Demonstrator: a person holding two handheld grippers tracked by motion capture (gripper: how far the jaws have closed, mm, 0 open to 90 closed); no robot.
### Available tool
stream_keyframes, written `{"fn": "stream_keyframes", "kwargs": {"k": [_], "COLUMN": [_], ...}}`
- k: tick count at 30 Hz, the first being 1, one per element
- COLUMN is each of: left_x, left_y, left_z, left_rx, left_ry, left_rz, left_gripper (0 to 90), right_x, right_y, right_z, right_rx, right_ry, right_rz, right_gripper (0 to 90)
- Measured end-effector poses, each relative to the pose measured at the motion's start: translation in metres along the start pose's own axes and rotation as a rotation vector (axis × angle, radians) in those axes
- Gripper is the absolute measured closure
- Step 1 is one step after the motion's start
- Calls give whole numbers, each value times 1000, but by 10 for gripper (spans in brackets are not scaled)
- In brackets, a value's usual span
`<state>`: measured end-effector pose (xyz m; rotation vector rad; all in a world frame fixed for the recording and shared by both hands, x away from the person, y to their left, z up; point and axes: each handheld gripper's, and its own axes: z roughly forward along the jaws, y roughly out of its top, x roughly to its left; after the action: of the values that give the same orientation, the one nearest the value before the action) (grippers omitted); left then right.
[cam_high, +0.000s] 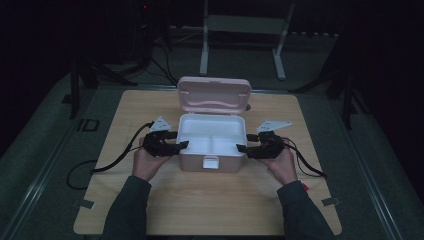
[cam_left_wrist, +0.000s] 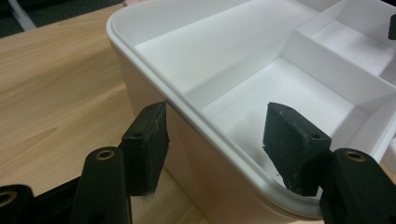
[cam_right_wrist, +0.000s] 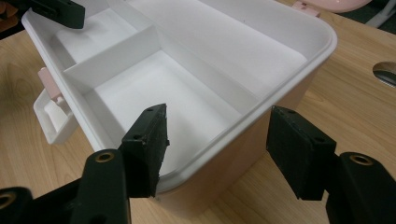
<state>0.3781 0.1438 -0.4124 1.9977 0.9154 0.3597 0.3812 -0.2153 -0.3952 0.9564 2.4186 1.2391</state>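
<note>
Dark room surrounds a wooden table (cam_high: 150, 210) at frame centre. On it sits the pink lunch box (cam_high: 211, 142), lid (cam_high: 214, 94) already swung up, compartments empty. Left gripper (cam_high: 181, 147) and right gripper (cam_high: 242, 148) each straddle a side wall, jaws spread, not pinching. Gripping or moving the box seems left; nothing blocks it.

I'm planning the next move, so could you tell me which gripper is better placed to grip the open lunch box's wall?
Neither clearly: the left gripper and right gripper each straddle a side wall of the lunch box, jaws open.
</note>
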Motion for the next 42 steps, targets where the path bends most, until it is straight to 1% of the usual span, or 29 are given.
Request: {"fn": "stream_keyframes", "kwargs": {"k": [2,6,10,12,15,20,23,26,29,31,32,34,35,37,39,42], "left_x": [-1,-5,-13,-17,-21,-28,-29,-29,-29,-29,-28,-27,-26,-24,-22,-20], "left_y": [-1,-1,2,2,1,1,0,0,0,0,2,3,3,5,5,3], "left_z": [0,0,0,0,1,0,-1,-1,-1,-1,-4,-9,-13,-22,-28,-37], "left_rx": [2,5,37,44,36,40,48,44,26,26,5,-25,-45,-77,-88,-91], "left_ry": [-7,-6,16,18,18,27,33,36,46,46,55,77,87,92,106,123], "left_rz": [-2,-7,16,18,10,10,14,14,27,27,30,33,31,31,48,72], "left_gripper": [404,404,403,403,403,403,403,402,399,392,372,369,364,364,365,370], "right_x": [0,-1,-1,-2,-2,-2,-2,-2,-2,-2,-2,-2,-2,-3,-3,-3], "right_y": [-1,-2,-5,-6,-9,-11,-12,-12,-12,-11,-11,-10,-10,-8,-6,-3], "right_z": [-1,-3,-7,-9,-13,-17,-18,-18,-18,-18,-18,-20,-22,-25,-28,-29], "right_rx": [1,1,7,8,8,13,14,15,11,5,0,-19,-31,-59,-66,-69], "right_ry": [-1,3,4,6,7,10,11,13,13,11,2,6,15,24,16,25], "right_rz": [-4,-8,-11,-14,-15,-16,-15,-13,-18,-21,-31,-37,-34,-24,-26,-34], "right_gripper": [386,386,388,388,388,394,398,397,397,397,434,461,463,469,470,475]}}
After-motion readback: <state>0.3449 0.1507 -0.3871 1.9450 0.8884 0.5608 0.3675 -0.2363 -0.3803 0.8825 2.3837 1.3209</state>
